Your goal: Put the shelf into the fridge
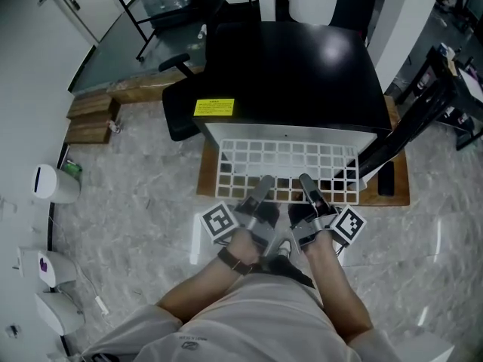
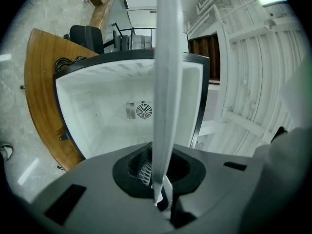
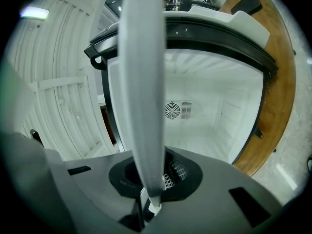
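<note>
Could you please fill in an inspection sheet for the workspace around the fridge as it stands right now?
Surface: marble floor; the fridge stands on a wooden platform.
Job's things: black fridge, door open, interior white; white wire shelf, far edge at the opening, not yet seated.
Clutter: wooden blocks and white devices on the floor at left; a black object on the platform.
Grippers: left hand-held gripper and right hand-held gripper both shut on the shelf's near edge.
Cables: dark cords bunched beside the fridge.
Surroundings: office chair behind the fridge.
</note>
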